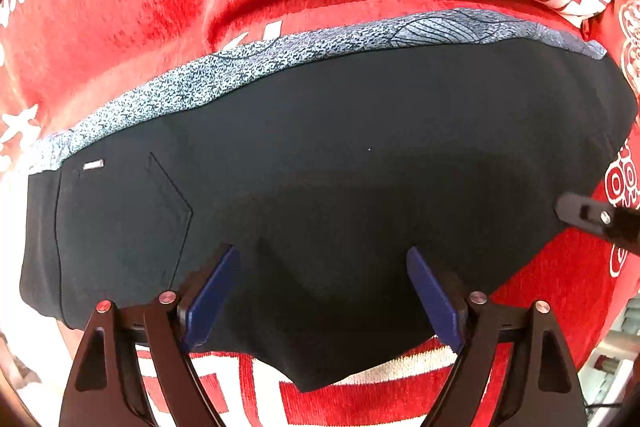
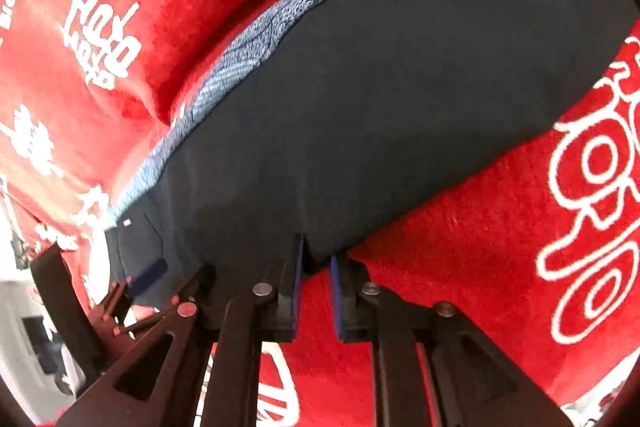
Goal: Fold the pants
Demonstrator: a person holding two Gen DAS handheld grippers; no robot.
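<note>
The dark navy pants, folded flat, show a patterned blue lining. The left claw stands wide above; the right claw pinches the hem.

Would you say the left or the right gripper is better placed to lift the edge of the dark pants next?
Right, probably. The right gripper has closed on the near edge of the pants; the left gripper hangs wide open above the cloth, gripping nothing.
</note>
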